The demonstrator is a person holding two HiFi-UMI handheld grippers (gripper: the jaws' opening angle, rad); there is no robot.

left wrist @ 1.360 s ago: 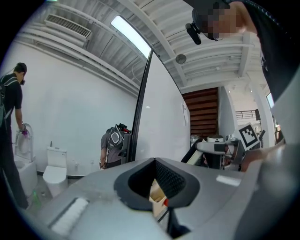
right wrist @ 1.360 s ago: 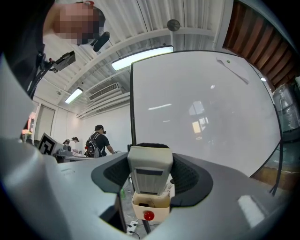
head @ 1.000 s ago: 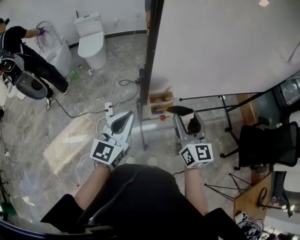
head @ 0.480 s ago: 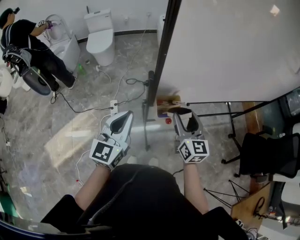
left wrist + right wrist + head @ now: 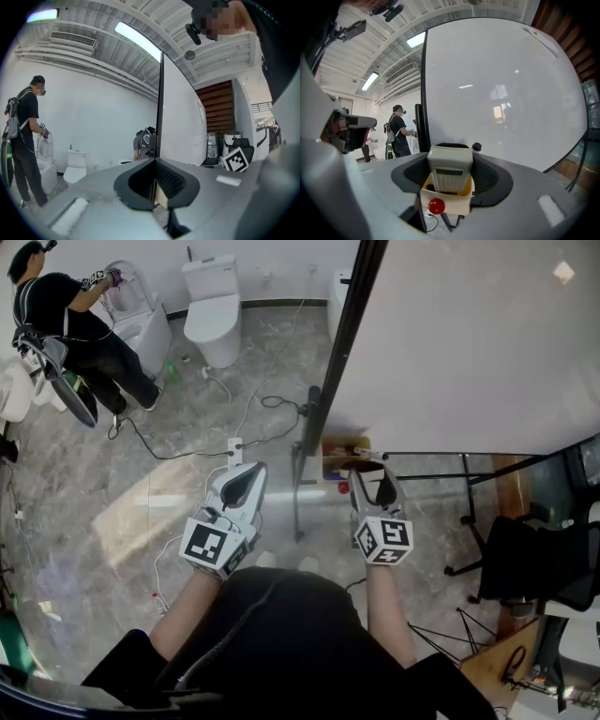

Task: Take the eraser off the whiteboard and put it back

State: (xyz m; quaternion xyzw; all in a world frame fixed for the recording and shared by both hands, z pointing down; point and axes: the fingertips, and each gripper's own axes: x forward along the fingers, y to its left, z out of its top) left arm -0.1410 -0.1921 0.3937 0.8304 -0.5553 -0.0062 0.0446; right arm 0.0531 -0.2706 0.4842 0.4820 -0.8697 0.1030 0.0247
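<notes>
So both forearms stick out from the person's body at 6 o'clock in the head view, and both tools point roughly level toward 12 o'clock, side by side but well apart. The left gripper (image 5: pixel 253 470) hangs over the marble floor (image 5: pixel 141 521), at about 9 o'clock from the whiteboard's black edge post (image 5: pixel 342 343). Its fingers are pinched together at the tips with nothing between them, and you can see that clearly in the left gripper view. The right gripper (image 5: pixel 374 476) sits just under the bottom edge of the whiteboard (image 5: pixel 469 343), and its fingers are spread fairly wide and clamped on the eraser (image 5: pixel 450 168). That's a pale grey block standing upright between the dark ribbed pads, one pad on each side. In the right gripper view the eraser is in front of the board's lower part. Right below it at 6 o'clock there's a little cream box (image 5: pixel 452 204) with a yellow inside and a red ball (image 5: pixel 436 206) on its front. The eraser's bottom end is at the mouth of that box, but I can't tell if it actually touches. Off at 10 o'clock in the head view a person (image 5: pixel 75 324) in black stands near a white toilet (image 5: pixel 214 306).
</notes>
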